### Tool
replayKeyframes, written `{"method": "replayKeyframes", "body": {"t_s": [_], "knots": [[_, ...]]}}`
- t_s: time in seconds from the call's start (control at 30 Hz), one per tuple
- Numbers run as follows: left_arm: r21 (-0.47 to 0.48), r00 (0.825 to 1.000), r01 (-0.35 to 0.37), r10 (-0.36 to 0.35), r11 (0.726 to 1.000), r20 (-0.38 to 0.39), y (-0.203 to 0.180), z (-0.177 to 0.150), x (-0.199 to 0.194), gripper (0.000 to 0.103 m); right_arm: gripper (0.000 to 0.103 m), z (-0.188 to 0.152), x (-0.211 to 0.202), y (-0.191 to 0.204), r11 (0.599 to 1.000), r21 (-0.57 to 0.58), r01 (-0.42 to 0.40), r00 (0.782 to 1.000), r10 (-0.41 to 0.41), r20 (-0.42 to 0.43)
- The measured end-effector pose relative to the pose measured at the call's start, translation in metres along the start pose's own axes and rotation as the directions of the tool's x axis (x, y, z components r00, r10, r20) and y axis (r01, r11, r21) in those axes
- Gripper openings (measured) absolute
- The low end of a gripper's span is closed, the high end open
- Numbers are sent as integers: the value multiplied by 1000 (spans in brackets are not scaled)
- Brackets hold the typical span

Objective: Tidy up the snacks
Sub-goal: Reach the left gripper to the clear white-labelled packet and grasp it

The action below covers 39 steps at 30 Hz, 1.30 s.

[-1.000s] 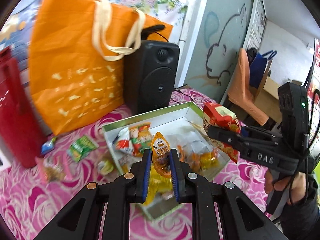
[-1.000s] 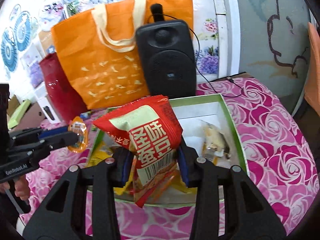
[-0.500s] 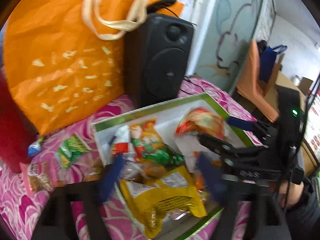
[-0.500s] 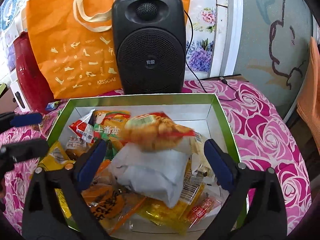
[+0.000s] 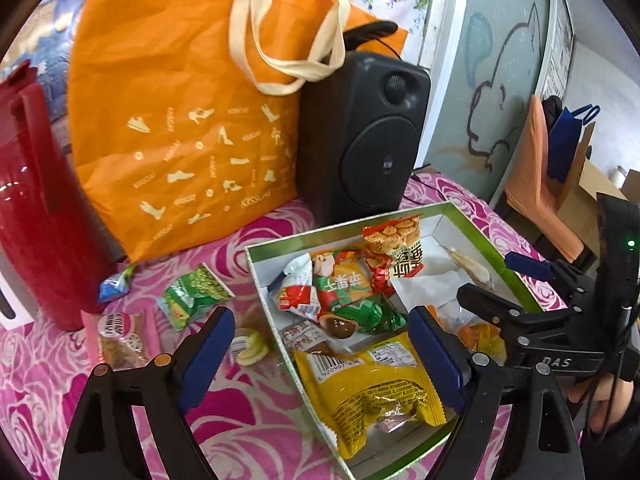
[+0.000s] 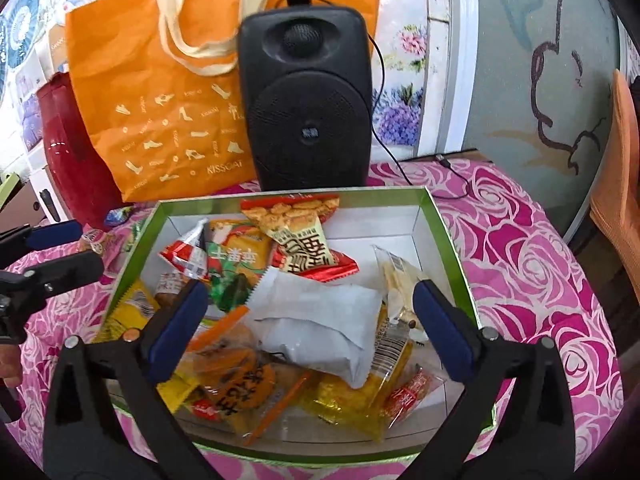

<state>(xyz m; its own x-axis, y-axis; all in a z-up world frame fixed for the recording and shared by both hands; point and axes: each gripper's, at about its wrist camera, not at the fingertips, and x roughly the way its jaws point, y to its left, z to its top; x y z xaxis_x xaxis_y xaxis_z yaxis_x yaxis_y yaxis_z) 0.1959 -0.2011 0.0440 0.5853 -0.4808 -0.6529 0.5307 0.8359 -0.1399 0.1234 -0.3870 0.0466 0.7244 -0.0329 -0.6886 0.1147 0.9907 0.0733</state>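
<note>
Since 1 s ago: both packets dropped; red biscuit packet (image 6: pixel 298 236) and yellow packet (image 5: pixel 370 384) now in green box (image 6: pixel 448 240). Left tool (image 5: pixel 320 354), right tool (image 6: pixel 310 326): both released, empty. Next: green pea packet (image 5: pixel 192 294) loose on tabletop (image 5: pixel 248 420); descend over it with wide jaws, pinch mid-body, not crinkled edge.

left gripper (image 5: pixel 320 354) spread, empty | yellow packet (image 5: pixel 372 392) in box (image 5: pixel 256 264)
</note>
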Motion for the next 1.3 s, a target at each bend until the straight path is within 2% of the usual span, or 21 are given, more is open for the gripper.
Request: {"method": "replayKeyframes", "body": {"t_s": [0.13, 0.3, 0.47, 0.73, 0.83, 0.97, 1.1, 1.2, 1.3], "knots": [[-7, 1000, -12, 12, 1000, 18, 3, -1, -15, 90, 102, 6, -17, 17, 999, -30, -19, 999, 20, 28], [-11, 998, -45, 46, 999, 38, 14, -9, -37, 90, 102, 8, -32, 46, 995, -85, -60, 998, 62, 18], [-73, 991, -118, 122, 990, 54, 58, -16, -62, 90, 102, 8, -38, 87, 977, -158, -144, 990, 143, -17], [-232, 977, -188, 206, 954, 55, 138, -38, -82, 90, 102, 3, -17, 165, 911, -258, -323, 945, 296, -137], [-280, 980, -176, 195, 944, 41, 157, -44, -77, 90, 102, 0, -4, 183, 896, -268, -353, 933, 314, -178], [-274, 983, -173, 184, 946, 15, 164, -48, -60, 90, 102, -3, 8, 191, 895, -269, -355, 929, 307, -205], [-252, 985, -169, 170, 953, -15, 164, -45, -30, 89, 90, 2, 23, 189, 901, -262, -346, 929, 291, -228], [-245, 987, -159, 154, 956, -41, 166, -40, -5, 83, 86, 9, 32, 185, 903, -274, -330, 933, 268, -240], [-248, 988, -148, 131, 958, -81, 171, -36, 21, 70, 75, 22, 44, 186, 901, -298, -316, 936, 245, -255]]}}
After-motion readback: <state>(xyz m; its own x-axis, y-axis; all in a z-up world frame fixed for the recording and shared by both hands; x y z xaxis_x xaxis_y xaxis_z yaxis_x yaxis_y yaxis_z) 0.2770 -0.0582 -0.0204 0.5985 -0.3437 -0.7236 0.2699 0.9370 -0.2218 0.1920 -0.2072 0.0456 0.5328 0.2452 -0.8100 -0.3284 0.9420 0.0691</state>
